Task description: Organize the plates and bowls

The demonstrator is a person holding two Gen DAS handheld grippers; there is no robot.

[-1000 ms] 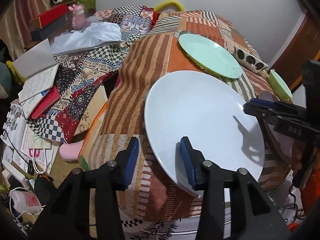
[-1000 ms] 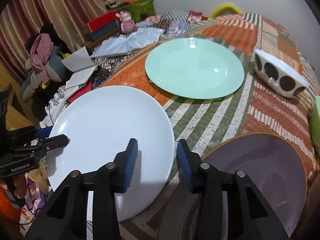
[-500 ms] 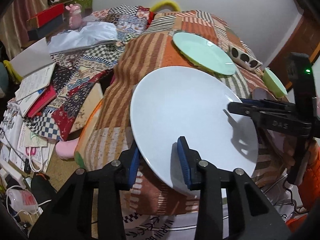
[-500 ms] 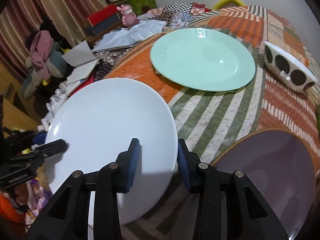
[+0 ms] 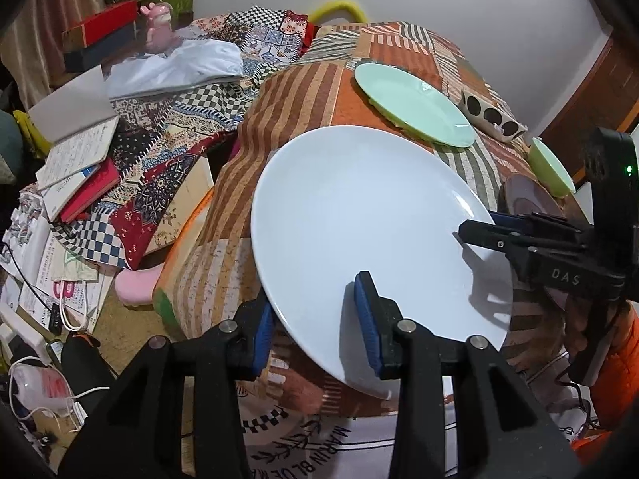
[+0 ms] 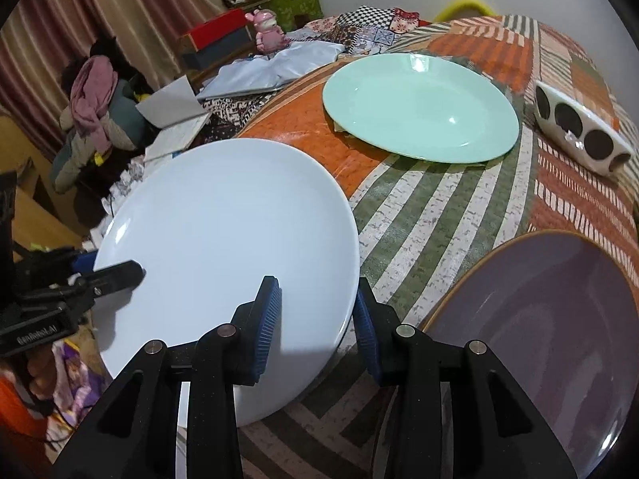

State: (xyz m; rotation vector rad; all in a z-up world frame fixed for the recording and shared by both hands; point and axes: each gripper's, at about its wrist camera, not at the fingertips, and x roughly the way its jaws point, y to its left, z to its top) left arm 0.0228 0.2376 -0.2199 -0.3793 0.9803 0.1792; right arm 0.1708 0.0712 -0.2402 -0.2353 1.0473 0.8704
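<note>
Left wrist view, 9 o'clock: open notebooks (image 5: 76,155) and a patchwork quilt (image 5: 167,167) lie beside the table. The white plate (image 5: 371,215) sits at centre, its near edge overhanging the patterned tablecloth (image 5: 303,95). At 1 o'clock lie the mint plate (image 5: 413,103) and spotted bowl (image 5: 491,113), well apart from the white one; the small green bowl (image 5: 551,165) is at 2 o'clock.

Left gripper (image 5: 315,315): spread jaws straddle the white plate's near rim, one pad under, one over; contact cannot be told. Right gripper (image 6: 315,315): also spread, straddling the opposite rim, reaching in from 3 o'clock in the left view.

Right wrist view, 4 o'clock: the purple plate (image 6: 559,319) is cut off by the frame. The white plate's underside is hidden.
</note>
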